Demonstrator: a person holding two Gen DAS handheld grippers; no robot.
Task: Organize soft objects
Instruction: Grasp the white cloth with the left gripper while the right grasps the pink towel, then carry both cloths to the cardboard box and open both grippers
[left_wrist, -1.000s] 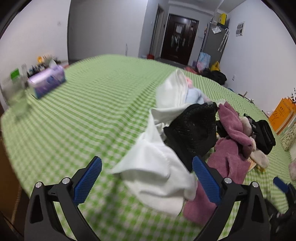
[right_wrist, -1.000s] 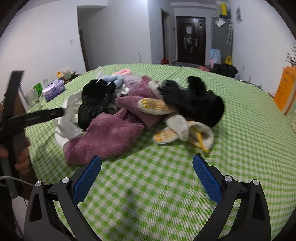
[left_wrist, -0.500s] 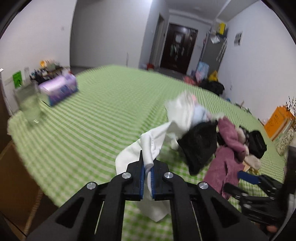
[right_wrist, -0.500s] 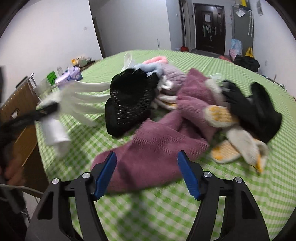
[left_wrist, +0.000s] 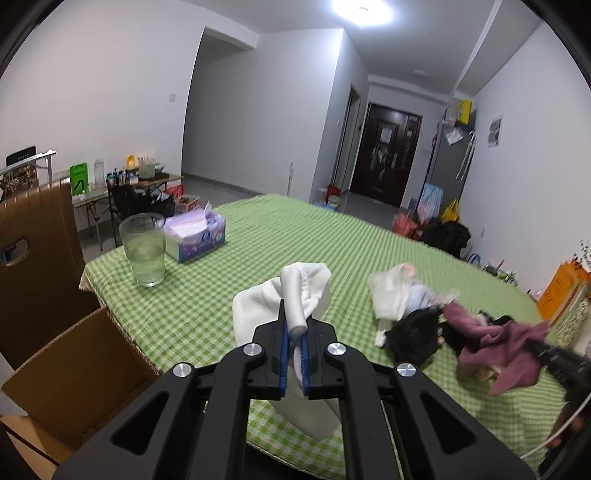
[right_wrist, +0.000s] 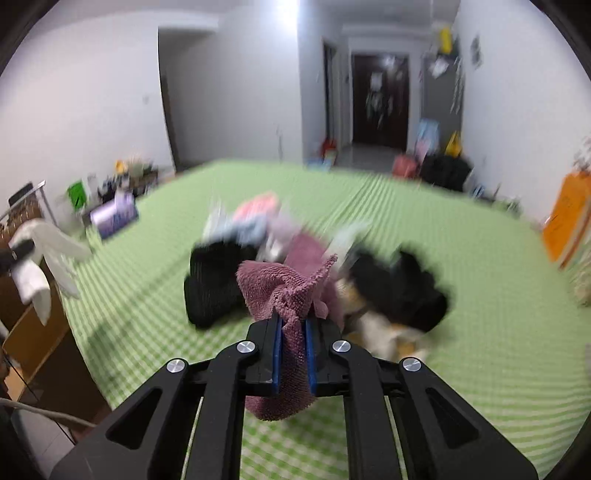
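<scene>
Both items are light, limp fabric w/ no stiffness, so they drape and swing; best to pinch a bunched fold or hem rather than a single layer, and expect trailing ends to snag the pile. Left tongs (left_wrist: 294, 354) pressed together on a white cloth (left_wrist: 291, 295), smooth thin knit, bunched above the pads w/ the rest hanging below, held up over the near edge of the desk (left_wrist: 280, 236). Right tongs (right_wrist: 293, 354) pinching a mauve towel (right_wrist: 284, 288), nubby terry, thicker and grippier, prob slightly heavier; it hangs just in front of the remaining pile (right_wrist: 229, 266) mid-desk: black, pale blue, pink and cream-w/-orange pieces, too blurred to ID. Open cardboard box (left_wrist: 74, 373) sits below the desk's left corner, likely drop spot.
</scene>
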